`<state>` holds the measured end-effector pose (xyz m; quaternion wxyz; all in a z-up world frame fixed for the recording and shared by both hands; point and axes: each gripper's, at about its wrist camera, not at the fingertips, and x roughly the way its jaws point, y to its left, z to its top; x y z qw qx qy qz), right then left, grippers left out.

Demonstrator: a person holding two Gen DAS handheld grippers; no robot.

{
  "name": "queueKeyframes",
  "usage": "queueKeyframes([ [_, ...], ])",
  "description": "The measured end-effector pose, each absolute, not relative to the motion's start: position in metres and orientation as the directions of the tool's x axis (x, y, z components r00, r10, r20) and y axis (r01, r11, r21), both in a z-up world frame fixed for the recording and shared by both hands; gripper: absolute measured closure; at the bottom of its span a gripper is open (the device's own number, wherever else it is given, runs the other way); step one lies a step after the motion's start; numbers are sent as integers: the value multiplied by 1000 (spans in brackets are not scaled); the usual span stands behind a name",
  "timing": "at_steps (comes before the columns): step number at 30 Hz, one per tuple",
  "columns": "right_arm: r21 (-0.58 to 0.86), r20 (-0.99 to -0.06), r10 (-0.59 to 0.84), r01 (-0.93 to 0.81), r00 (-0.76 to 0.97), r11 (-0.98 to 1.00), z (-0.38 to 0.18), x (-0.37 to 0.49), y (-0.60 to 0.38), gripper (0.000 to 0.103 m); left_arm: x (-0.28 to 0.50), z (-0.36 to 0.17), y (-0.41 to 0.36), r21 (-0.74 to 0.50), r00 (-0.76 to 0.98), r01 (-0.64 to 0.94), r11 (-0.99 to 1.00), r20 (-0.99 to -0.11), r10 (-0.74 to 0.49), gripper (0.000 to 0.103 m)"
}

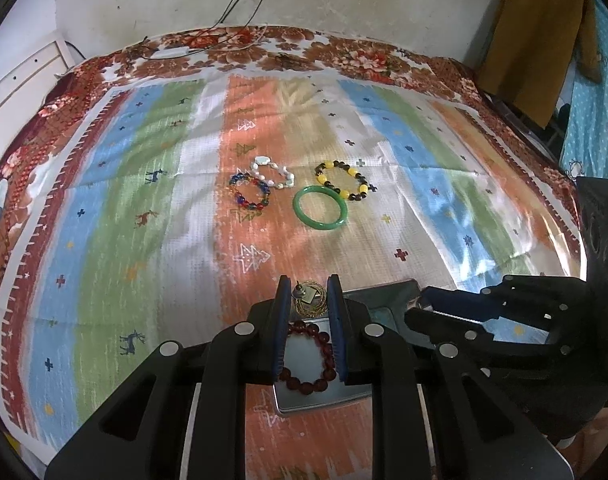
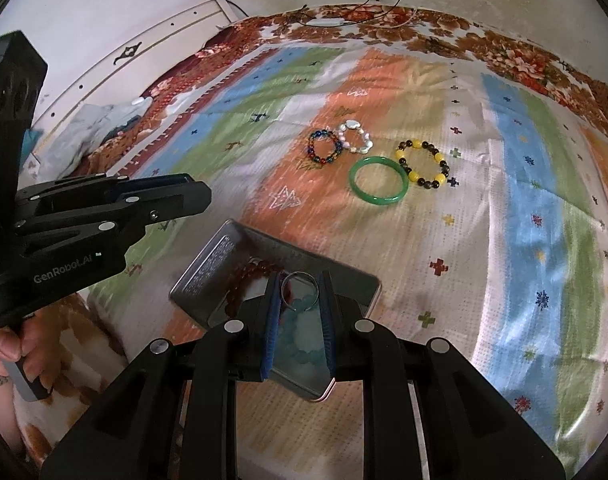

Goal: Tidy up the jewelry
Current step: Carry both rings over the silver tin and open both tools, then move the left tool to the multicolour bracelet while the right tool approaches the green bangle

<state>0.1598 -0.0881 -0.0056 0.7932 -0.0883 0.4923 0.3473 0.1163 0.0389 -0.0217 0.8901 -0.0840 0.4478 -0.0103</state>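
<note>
A metal tin (image 1: 324,400) (image 2: 208,276) lies on the striped cloth, with a dark red bead bracelet (image 1: 308,364) (image 2: 248,280) and a pale teal bead bracelet (image 2: 300,336) in it. My left gripper (image 1: 309,292) is shut on a gold hoop earring (image 1: 310,300) above the tin. My right gripper (image 2: 300,280) is shut on a silver ring-shaped earring (image 2: 300,286) above the tin. Farther off lie a green bangle (image 1: 321,208) (image 2: 378,180), a yellow-and-black bead bracelet (image 1: 344,180) (image 2: 424,166), a white pearl bracelet (image 1: 274,172) (image 2: 356,138) and a multicoloured bead bracelet (image 1: 250,194) (image 2: 324,148).
The striped cloth (image 1: 144,200) (image 2: 524,240) covers a bed with a floral blanket (image 1: 344,56). A white wall with cables is behind. A white headboard (image 2: 144,52) stands at left, a brown garment (image 1: 536,40) hangs at right.
</note>
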Motion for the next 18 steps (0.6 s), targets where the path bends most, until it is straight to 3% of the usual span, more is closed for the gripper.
queueKeyframes([
  [5, 195, -857, 445, -637, 260, 746, -11, 158, -87, 83, 117, -23, 43, -157, 587, -88, 984, -806, -76, 84],
  [7, 175, -865, 423, -630, 269, 757, -14, 159, -88, 66, 118, -25, 48, -163, 580, -110, 981, -812, -70, 73],
  [8, 170, -866, 416, -620, 276, 765, -15, 161, -89, 63, 119, -26, 51, -167, 575, -122, 978, -815, -68, 69],
  [18, 181, -854, 417, -573, 311, 799, -10, 176, -103, 56, 124, -30, 63, -144, 564, -165, 976, -826, -27, 55],
])
